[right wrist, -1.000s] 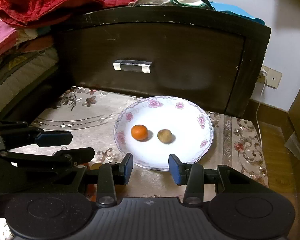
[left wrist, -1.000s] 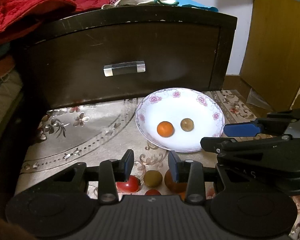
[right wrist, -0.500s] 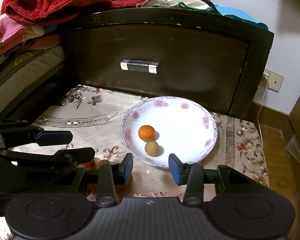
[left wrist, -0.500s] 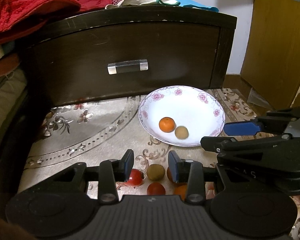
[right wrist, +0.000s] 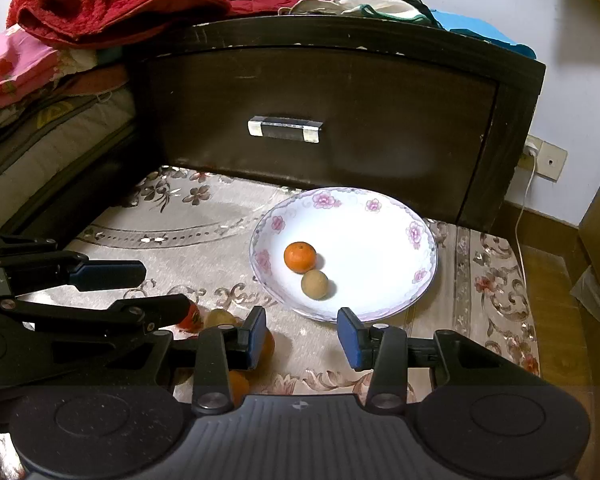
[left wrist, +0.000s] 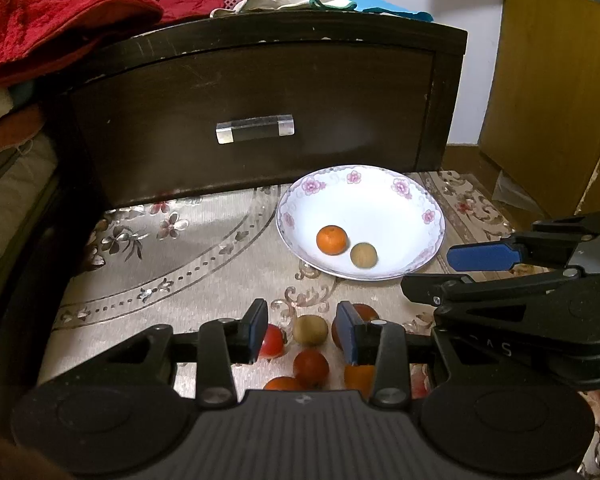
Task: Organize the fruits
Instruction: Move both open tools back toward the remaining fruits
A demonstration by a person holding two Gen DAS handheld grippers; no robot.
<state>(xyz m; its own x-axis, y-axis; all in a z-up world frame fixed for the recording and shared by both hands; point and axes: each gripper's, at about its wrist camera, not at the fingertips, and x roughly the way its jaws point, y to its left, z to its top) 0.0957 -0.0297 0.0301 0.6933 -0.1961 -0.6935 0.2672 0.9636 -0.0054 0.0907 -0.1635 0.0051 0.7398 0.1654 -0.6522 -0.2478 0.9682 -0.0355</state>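
On the worktop (left wrist: 188, 264), loose fruit (left wrist: 310, 330) waits short of the plate (right wrist: 384, 300).
Both my fingers (left wrist: 258, 330) stand apart, empty; round fruit could roll off the edge if nudged.

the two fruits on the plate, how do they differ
The orange fruit is bright orange and the larger; the brown fruit is dull tan-brown and smaller. The orange one lies nearer the plate centre, the brown one nearer the front rim. Both are round, sit loose on the plate, close together, and neither is held.
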